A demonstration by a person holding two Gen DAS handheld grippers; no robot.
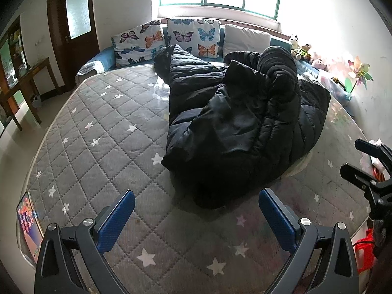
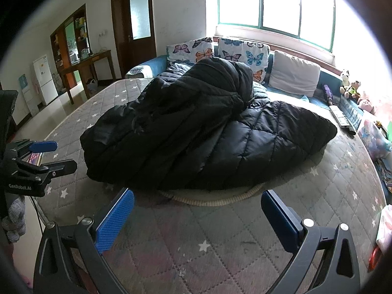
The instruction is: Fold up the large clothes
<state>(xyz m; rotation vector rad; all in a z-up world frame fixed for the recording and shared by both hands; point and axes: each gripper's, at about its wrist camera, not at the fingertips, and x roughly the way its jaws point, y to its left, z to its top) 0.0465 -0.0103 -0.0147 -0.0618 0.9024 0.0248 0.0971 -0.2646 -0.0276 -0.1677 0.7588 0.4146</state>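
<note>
The left gripper (image 1: 196, 210) hangs just short of the black puffer coat (image 1: 240, 122), its two blue pads spread wide with nothing between them. The right gripper (image 2: 197, 212) is likewise spread wide and empty, also just in front of the coat (image 2: 208, 132).

One coat lies in a crumpled heap on the grey star-quilted mattress (image 1: 103, 132), toward the mattress's right side and reaching back to the cushions. Only the right wrist view shows a pale ribbed edge (image 2: 220, 199) peeking from under the coat's near hem.

Only the left wrist view shows the lit phone (image 1: 27, 223), lying at the mattress's near left corner, well apart from the coat. Each view catches the other gripper at its outer edge.

Beyond the coat, three cushions lean against the sofa back: two butterfly-print cushions (image 1: 193, 36) and one plain white cushion (image 1: 246, 40). To the right of the coat, stuffed toys (image 2: 350, 85) sit by the window sill. Only the right wrist view shows one white fridge (image 2: 45, 78), far left of the coat, and a remote control (image 2: 339, 116) just past the coat's right end.
</note>
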